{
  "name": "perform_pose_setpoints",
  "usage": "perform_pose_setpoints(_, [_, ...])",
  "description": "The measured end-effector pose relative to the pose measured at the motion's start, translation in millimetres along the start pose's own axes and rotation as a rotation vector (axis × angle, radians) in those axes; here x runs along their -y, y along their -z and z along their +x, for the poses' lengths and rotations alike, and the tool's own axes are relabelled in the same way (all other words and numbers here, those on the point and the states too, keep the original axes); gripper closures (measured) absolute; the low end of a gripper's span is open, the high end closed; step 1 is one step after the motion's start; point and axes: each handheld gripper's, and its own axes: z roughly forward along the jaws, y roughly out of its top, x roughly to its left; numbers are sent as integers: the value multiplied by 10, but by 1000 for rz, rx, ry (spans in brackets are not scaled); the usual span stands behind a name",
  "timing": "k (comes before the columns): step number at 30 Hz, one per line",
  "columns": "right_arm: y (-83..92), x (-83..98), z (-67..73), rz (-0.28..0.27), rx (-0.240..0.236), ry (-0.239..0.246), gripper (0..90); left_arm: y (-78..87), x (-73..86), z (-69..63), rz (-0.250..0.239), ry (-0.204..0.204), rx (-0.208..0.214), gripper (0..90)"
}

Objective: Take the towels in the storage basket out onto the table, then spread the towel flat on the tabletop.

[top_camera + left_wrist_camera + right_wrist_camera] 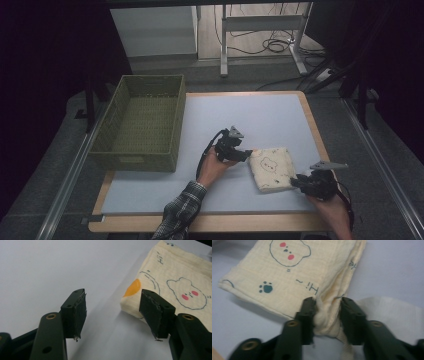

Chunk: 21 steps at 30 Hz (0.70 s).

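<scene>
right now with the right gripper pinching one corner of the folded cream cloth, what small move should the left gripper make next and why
Probably ease the left gripper forward so its open jaws straddle the near corner of the folded cream cloth with bear prints, then close. The right gripper is already bunching the opposite corner between its jaws, while the left jaws stand open just short of the cloth edge with only the pale blue mat between them.

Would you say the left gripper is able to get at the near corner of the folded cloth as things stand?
Probably yes. The left gripper stands open just beside the cloth, one jaw already at its corner, with only bare table mat between them. The right gripper pinches the opposite edge, so it should not block the way.
</scene>
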Motion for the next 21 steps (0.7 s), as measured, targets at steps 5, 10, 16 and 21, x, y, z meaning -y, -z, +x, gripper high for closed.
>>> perform_pose_setpoints(5, [-8,22,-84,-15,-80,-76,824,-27,-14,-5,18,6,20,382])
perform_pose_setpoints(10, [-2,33,-98,-26,-87,-72,823,-140,-22,4,43,41,55,418])
perform_pose_setpoints(16, [2,30,-95,-26,-88,-63,823,-219,-33,-50,112,42,61,602])
perform_pose_setpoints(21, [27,24,-78,-39,-92,-52,823,-178,-64,-130,141,-5,70,833])
